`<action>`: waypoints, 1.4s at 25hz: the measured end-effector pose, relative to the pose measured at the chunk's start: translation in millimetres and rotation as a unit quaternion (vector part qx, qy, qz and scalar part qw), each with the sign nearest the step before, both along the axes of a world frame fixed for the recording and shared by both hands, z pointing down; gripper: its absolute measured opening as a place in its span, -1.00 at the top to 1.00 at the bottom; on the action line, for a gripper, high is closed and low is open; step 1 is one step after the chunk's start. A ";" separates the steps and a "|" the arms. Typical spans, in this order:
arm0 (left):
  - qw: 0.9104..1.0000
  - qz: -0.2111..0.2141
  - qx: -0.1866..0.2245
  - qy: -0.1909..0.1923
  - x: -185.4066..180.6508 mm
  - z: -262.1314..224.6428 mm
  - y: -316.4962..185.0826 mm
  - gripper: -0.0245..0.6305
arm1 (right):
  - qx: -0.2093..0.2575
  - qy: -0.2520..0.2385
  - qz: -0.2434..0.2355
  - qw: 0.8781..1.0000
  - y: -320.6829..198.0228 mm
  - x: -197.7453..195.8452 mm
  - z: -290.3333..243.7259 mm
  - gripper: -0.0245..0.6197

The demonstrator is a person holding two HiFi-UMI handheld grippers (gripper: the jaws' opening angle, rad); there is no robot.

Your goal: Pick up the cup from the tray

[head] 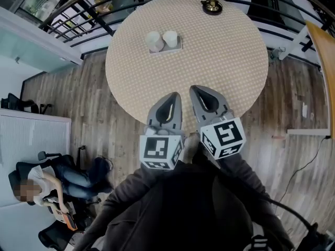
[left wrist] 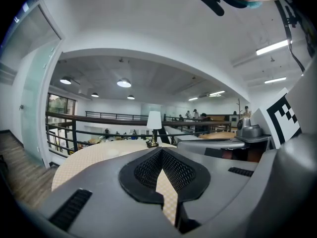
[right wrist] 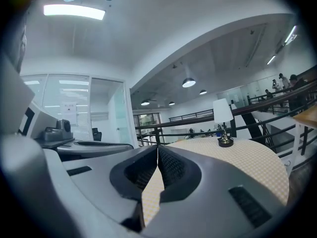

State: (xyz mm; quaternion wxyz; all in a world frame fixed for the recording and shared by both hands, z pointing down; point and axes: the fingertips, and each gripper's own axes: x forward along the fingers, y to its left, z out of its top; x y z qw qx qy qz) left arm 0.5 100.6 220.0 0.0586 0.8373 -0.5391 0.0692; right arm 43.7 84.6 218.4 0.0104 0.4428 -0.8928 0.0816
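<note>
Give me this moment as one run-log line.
left gripper: shut, empty | right gripper: shut, empty | both over table near edge | cups: two, upright on tray, untouched

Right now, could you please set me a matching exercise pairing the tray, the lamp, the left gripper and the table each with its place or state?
1. tray
2. lamp
3. left gripper
4. table

A. jaws shut, empty, over the table's near edge
B. at the table's far edge
C. holds two white cups
D. round, beige patterned top

Pairs: 1-C, 2-B, 3-A, 4-D.
</note>
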 end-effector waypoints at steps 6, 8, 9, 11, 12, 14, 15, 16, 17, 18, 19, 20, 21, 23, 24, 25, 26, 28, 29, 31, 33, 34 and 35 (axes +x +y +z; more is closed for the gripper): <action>0.999 -0.033 0.004 -0.008 -4.0 -5.7 -30.0 0.91 | 0.008 -0.009 -0.026 1.000 -32.2 0.5 -4.5 0.90; 0.999 -0.039 0.007 -0.008 -3.7 -7.4 -39.5 0.91 | 0.010 -0.008 -0.032 0.999 -42.4 -0.1 -5.1 0.90; 0.999 -0.040 0.008 -0.007 -2.7 -7.3 -44.3 0.91 | 0.011 -0.007 -0.035 0.999 -48.2 0.1 -5.4 0.90; 0.999 -0.043 0.007 -0.005 -1.7 -5.9 -55.1 0.91 | 0.014 -0.004 -0.039 0.999 -60.6 0.2 -5.5 0.90; 0.999 -0.044 0.007 -0.004 -2.6 -5.3 -60.8 0.91 | 0.014 -0.002 -0.040 0.999 -66.6 -0.4 -5.3 0.90; 0.999 -0.047 0.009 -0.002 -6.9 -4.8 -72.5 0.91 | 0.012 0.000 -0.039 0.999 -77.6 -3.0 -3.7 0.90; 0.999 -0.048 0.010 0.000 -9.5 -4.6 -78.5 0.91 | 0.011 0.002 -0.039 0.999 -83.0 -4.9 -2.2 0.90; 0.999 -0.049 0.010 0.003 -12.2 -3.8 -84.7 0.91 | 0.009 0.005 -0.040 0.999 -88.7 -7.3 -0.4 0.90; 0.999 -0.049 0.008 0.007 -14.5 -2.3 -91.1 0.91 | 0.008 0.008 -0.041 0.999 -94.9 -10.2 1.7 0.90; 0.999 -0.049 0.005 0.013 -16.5 -0.1 -98.0 0.91 | 0.006 0.011 -0.042 0.999 -101.8 -13.0 4.4 0.90; 0.999 -0.048 0.001 0.018 -18.4 2.6 -105.3 0.91 | 0.002 0.014 -0.042 0.999 -109.3 -15.8 8.0 0.90; 0.999 -0.047 -0.003 0.022 -20.7 5.8 -113.2 0.91 | -0.004 0.017 -0.041 0.999 -117.3 -18.4 12.4 0.90; 0.999 -0.046 -0.007 0.025 -23.5 9.3 -121.3 0.91 | -0.010 0.020 -0.039 0.999 -125.4 -21.1 17.3 0.90; 0.998 -0.047 -0.014 0.028 -30.6 17.2 -136.4 0.91 | -0.020 0.027 -0.034 0.999 -141.4 -26.3 26.8 0.90; 0.998 -0.047 -0.015 0.026 -34.2 21.3 -143.2 0.91 | -0.024 0.032 -0.033 0.999 -149.2 -28.9 31.7 0.90; 0.998 -0.048 -0.015 0.025 -37.8 25.0 -149.9 0.91 | -0.029 0.036 -0.032 0.998 -157.1 -31.8 37.3 0.90; 0.998 -0.050 -0.013 0.027 -41.0 27.9 -157.1 0.91 | -0.036 0.040 -0.031 0.998 -165.3 -34.8 44.2 0.90; 0.998 -0.052 -0.011 0.039 -45.9 34.5 -173.0 0.91 | -0.050 0.045 -0.029 0.997 -182.8 -40.8 59.3 0.90; 0.998 -0.051 -0.015 0.044 -47.8 40.0 -181.1 0.91 | -0.053 0.050 -0.029 0.997 -191.6 -43.7 66.2 0.90; 0.997 -0.049 -0.025 0.049 -50.8 51.9 -194.9 0.91 | -0.060 0.058 -0.029 0.996 -206.4 -47.8 77.8 0.90; 0.997 -0.048 -0.033 0.053 -52.3 61.0 -203.9 0.91 | -0.064 0.064 -0.029 0.995 -218.0 -50.0 86.1 0.90; 0.997 -0.048 -0.037 0.054 -52.7 64.9 -207.7 0.91 | -0.065 0.067 -0.028 0.995 -224.1 -50.6 89.2 0.90; 0.997 -0.047 -0.041 0.055 -52.9 68.9 -211.5 0.91 | -0.064 0.069 -0.027 0.995 -230.8 -51.1 92.0 0.90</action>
